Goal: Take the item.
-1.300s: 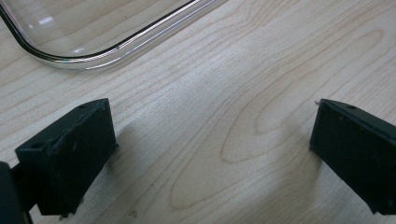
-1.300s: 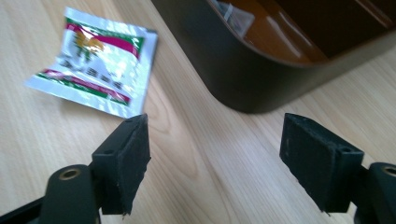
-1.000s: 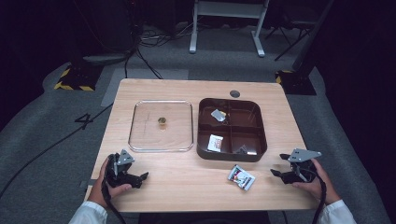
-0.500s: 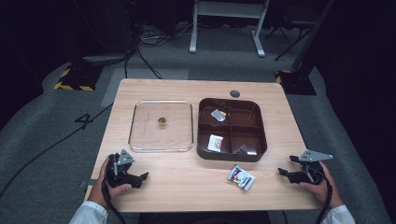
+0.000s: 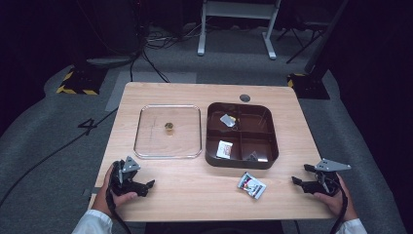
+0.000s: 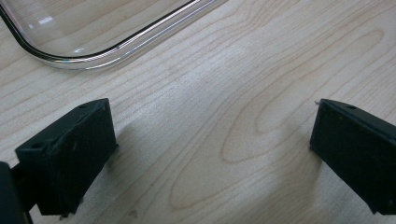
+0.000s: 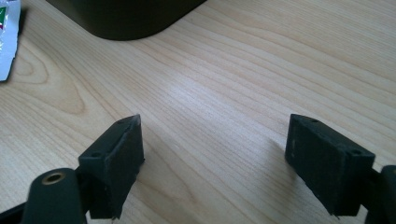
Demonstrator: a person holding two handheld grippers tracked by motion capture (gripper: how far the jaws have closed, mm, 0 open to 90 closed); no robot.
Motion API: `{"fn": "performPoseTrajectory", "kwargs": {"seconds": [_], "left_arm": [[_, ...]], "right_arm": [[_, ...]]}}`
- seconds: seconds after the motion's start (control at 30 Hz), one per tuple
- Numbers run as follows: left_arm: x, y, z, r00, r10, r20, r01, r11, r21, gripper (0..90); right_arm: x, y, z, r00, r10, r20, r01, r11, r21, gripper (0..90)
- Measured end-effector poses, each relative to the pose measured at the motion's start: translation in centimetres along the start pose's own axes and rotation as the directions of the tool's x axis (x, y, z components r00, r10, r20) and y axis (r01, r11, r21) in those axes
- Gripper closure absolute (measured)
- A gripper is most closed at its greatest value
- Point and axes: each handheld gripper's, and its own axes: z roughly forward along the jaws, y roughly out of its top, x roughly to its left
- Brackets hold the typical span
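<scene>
On the desk (image 5: 195, 195) near its front edge, the packet (image 5: 252, 185) lies flat before the brown box (image 5: 242, 163). Both the right claw (image 5: 298, 181) and left claw (image 5: 149, 185) rest spread, empty. Its slick foil could slide away under a shallow pinch.

The table (image 5: 195, 190) is pale wood with wavy grain. The divided box (image 5: 242, 158) is dark brown, the tray (image 5: 146, 141) clear. The packet (image 5: 252, 185), lower centre, looks white with red and dark print. Both grippers (image 5: 298, 180) (image 5: 150, 185) are black.

White sleeves (image 5: 92, 225); black fingers (image 6: 70, 158); grey three-cornered plate (image 5: 332, 165); black cables.
</scene>
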Motion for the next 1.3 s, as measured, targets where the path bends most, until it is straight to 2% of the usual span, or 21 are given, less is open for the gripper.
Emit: {"fn": "performPoseTrajectory", "kwargs": {"seconds": [0.2,0.37,0.47,1.3], "left_arm": [[0.02,0.02,0.02,1.0000,-0.003,0.006,0.003,1.0000,0.002,0.1],[0.08,0.05,0.05,0.9999,0.001,0.010,-0.001,1.0000,0.003,0.1],[0.03,0.06,0.12,0.9998,-0.011,0.015,0.011,0.9999,-0.001,0.1],[0.12,0.15,0.16,1.0000,-0.003,0.003,0.003,1.0000,-0.001,0.1]], "right_arm": [[0.22,-0.03,-0.05,0.9998,-0.012,0.016,0.012,1.000,-0.006,19.6],[0.03,0.01,0.03,1.0000,0.005,0.005,-0.005,1.000,0.000,19.6],[0.05,0.01,0.02,1.0000,0.006,0.003,-0.006,1.000,0.000,20.0],[0.03,0.01,0.02,1.0000,0.006,-0.001,-0.006,1.000,0.000,20.3]]}}
